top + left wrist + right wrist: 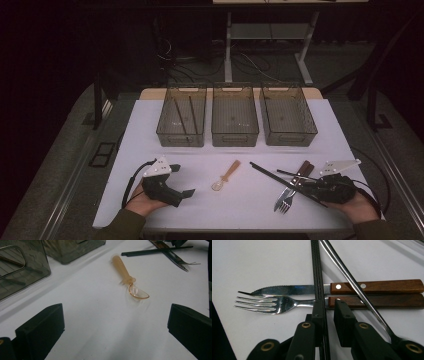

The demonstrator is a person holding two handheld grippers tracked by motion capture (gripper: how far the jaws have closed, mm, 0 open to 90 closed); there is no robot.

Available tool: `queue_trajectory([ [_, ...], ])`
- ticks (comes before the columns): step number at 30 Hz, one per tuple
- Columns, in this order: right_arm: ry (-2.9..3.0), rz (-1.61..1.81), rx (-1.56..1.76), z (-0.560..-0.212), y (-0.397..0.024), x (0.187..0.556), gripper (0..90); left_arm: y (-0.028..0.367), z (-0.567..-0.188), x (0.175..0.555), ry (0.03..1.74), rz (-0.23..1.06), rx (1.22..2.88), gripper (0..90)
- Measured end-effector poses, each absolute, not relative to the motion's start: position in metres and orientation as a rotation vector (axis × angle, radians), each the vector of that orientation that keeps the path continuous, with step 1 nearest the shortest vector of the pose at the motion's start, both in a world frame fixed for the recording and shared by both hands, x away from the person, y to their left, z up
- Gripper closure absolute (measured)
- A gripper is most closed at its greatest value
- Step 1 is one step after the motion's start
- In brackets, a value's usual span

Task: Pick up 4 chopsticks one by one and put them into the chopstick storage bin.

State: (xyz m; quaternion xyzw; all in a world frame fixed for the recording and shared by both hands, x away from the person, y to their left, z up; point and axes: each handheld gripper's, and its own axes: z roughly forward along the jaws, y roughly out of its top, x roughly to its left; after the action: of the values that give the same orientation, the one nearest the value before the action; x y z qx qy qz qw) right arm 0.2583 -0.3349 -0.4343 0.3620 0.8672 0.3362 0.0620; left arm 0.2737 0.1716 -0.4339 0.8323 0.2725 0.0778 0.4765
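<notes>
Two tools | right tool point(328, 312) nipping black chopstick point(317, 277) across fork point(274, 303), knife point(332, 288) | left tool point(112, 325) released near spoon point(130, 280)

I see a dim room, lit mostly over the white table point(165, 200). Grey carpet point(65, 150) covers the floor around it. Beyond the table stands a white-legged desk frame point(228, 50) with a tangle of cables point(190, 65) on the floor beneath. Dark posts point(97, 100) flank the sides.
</notes>
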Motion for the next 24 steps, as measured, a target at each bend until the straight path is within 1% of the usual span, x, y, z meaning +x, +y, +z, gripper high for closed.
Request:
queue_trajectory([
  [19,2.655,0.977,1.07,-0.4371,-0.3327,0.2582,78.5,0.1715,-0.4336,0.2735,0.665,0.188,2.034,0.0],
  [24,2.674,0.953,1.055,-0.4383,-0.3314,0.2579,81.3,0.1716,-0.4335,0.2735,0.666,0.188,2.033,0.0],
])
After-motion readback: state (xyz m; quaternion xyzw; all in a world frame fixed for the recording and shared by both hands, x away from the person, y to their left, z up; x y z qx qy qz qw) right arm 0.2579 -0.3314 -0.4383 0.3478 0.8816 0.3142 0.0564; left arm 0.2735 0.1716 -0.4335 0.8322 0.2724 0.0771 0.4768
